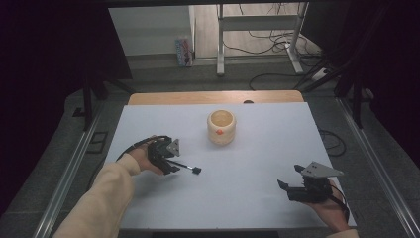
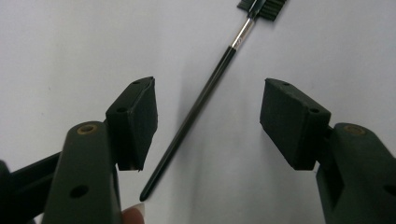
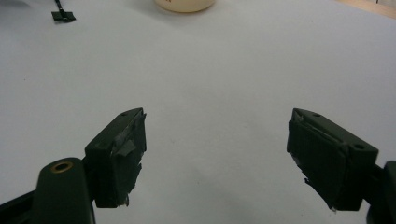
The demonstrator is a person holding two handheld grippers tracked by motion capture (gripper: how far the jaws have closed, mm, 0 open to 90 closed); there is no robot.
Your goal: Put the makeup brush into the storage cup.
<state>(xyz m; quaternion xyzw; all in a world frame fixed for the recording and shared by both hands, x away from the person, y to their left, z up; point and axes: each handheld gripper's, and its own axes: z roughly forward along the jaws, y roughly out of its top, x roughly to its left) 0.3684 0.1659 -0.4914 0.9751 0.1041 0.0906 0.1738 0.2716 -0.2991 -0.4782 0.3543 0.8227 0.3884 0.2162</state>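
Nearest the high camera, two forearms reach in over the white table (image 1: 247, 198), each hand carrying a gripper. Well beyond them, toward the table's far middle, stands a cream cylindrical cup (image 1: 221, 127) with a small orange mark on its front. The right gripper (image 1: 283, 185) rests low near the right front corner, jaws spread wide with nothing but bare table between them in its own view. The left gripper (image 1: 174, 166) sits at the left, tipped toward a thin black brush (image 1: 189, 168) lying flat on the table just in front of it.

In the left gripper view the brush (image 2: 196, 109) lies between the two pads (image 2: 135, 121), touched by neither; the jaws stand moderately open around the handle. So the step in hand looks like the pick-up of the brush, with the grip not yet made. Next, I judge, the jaws need to sink to the table and close squarely across the slim handle, which could easily roll or slip.

The brush's long axis runs left to right in the high view: handle tip toward the left gripper, flat bristle head away, toward the table's middle.
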